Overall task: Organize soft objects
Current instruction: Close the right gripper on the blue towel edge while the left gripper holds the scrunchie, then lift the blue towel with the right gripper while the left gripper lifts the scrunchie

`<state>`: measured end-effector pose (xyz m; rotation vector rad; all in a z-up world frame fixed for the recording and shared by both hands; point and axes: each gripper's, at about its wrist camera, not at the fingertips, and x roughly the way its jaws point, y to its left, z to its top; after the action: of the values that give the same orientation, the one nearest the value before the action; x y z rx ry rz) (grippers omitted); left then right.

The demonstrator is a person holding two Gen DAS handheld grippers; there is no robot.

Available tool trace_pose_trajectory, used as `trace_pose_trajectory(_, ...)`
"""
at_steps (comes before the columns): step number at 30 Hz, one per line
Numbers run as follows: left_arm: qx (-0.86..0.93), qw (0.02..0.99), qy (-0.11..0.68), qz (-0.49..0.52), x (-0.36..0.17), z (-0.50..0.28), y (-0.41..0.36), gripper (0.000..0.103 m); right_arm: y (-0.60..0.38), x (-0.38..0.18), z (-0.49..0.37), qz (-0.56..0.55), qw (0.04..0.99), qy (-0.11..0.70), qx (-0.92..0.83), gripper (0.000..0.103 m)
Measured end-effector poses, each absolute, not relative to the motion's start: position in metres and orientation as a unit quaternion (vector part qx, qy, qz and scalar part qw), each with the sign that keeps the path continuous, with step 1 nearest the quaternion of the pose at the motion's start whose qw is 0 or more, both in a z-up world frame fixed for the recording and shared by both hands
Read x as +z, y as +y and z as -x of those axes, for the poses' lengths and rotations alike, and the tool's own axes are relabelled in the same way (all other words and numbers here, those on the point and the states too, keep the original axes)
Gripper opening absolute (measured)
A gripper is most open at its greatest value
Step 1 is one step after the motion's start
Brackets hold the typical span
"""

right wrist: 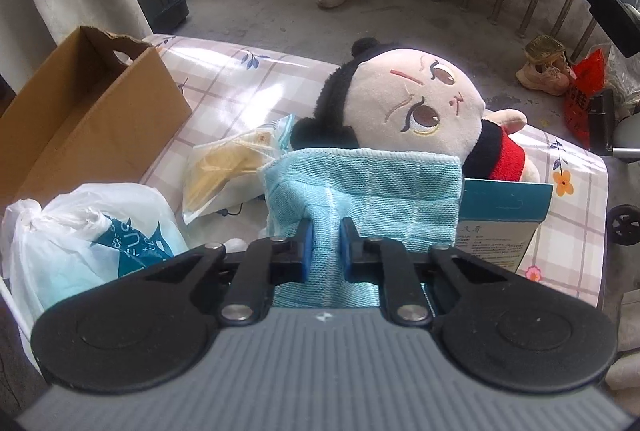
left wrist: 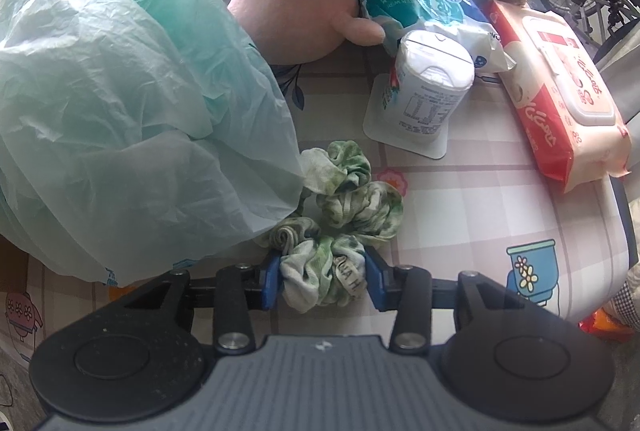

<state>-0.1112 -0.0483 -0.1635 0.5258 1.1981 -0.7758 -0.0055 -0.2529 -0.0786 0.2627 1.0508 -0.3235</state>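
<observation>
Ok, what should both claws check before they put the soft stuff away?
1. Left claw closed on the green scrunchie: ok.
2. Right claw closed on the blue cloth: ok.
3. Scrunchie free of the plastic bag: not ok, its far end lies under the bag's edge.
4. Cardboard box open: ok.
5. Doll clear of the cloth: cannot tell.

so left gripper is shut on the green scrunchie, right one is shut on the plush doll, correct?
Not quite. The right gripper is shut on the light blue cloth, as the right wrist view shows; the plush doll lies behind it. The left gripper is shut on the green scrunchie.
</observation>
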Motion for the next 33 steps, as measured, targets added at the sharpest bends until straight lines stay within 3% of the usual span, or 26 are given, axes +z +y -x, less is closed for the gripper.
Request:
trace_pose_trajectory(8,-0.347,0.729,0.538,-0.244,-0.164,0.115,-0.051,0.044,-0.268,-0.050,0.044,-0.205,0.864,0.443,-0.125,0.010)
trace_pose_trajectory(13,-0.345,0.732,0.535,-0.246,-0.165,0.119,-0.053,0.044,-0.285,-0.036,0.084,-0.352,0.848,0.388,-0.080,0.010)
trace_pose_trajectory(15,-0.345,0.733,0.532,-0.247,-0.166,0.121,-0.053,0.044,-0.293,-0.044,0.097,-0.407,0.828,0.378,-0.073,0.010)
trace_pose_trajectory(21,-0.345,0.736,0.527,-0.249,-0.165,0.124,-0.051,0.044,-0.304,-0.085,0.116,-0.413,0.799,0.416,-0.134,0.016)
trace_pose_trajectory(22,-0.344,0.736,0.526,-0.250,-0.165,0.124,-0.051,0.044,-0.304,-0.087,0.117,-0.408,0.798,0.420,-0.141,0.018)
trace_pose_trajectory(24,-0.343,0.737,0.526,-0.250,-0.165,0.125,-0.050,0.044,-0.301,-0.090,0.116,-0.397,0.800,0.427,-0.139,0.041)
trace_pose_trajectory(26,-0.342,0.737,0.526,-0.250,-0.165,0.125,-0.050,0.044,-0.297,-0.092,0.113,-0.379,0.804,0.437,-0.140,0.054)
trace_pose_trajectory(33,-0.343,0.739,0.522,-0.252,-0.166,0.127,-0.052,0.046,-0.287,-0.095,0.093,-0.323,0.821,0.458,-0.110,0.062)
